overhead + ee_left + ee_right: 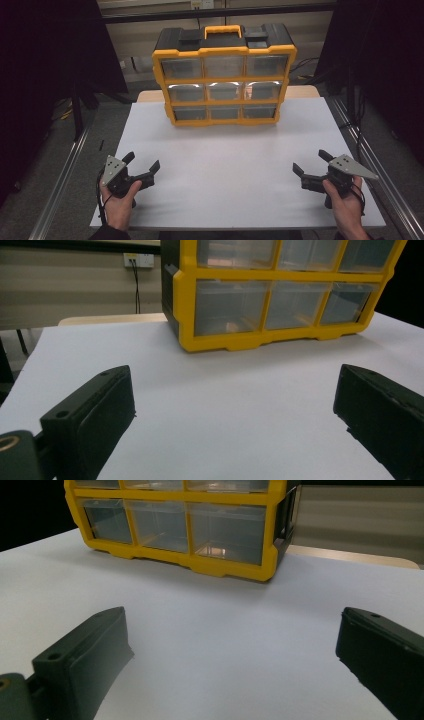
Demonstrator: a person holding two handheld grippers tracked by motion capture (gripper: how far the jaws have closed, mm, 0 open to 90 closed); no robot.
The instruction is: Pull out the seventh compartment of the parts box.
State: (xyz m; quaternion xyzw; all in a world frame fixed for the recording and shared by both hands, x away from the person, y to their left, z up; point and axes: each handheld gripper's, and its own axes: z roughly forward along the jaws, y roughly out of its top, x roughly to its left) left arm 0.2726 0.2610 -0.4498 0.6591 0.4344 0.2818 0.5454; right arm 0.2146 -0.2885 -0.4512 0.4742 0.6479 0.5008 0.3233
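A yellow and black organizer case (224, 75) with clear drawers stands upright at the far middle of the white table (230, 160); all its drawers look pushed in. My left gripper (143, 166) rests in a hand at the near left, jaws wide apart and nothing between them. At the near right, a hand holds my right gripper (311, 162), also open and empty. In the left gripper view the case (280, 295) stands ahead of the left gripper (235, 410). In the right gripper view the case (180, 525) lies ahead and to the left of the right gripper (235, 650).
Metal frame rails (65, 170) run along both sides of the table. A wooden tabletop edge (305, 92) shows behind the white sheet. A wall socket with cables (136, 261) sits on the wall behind.
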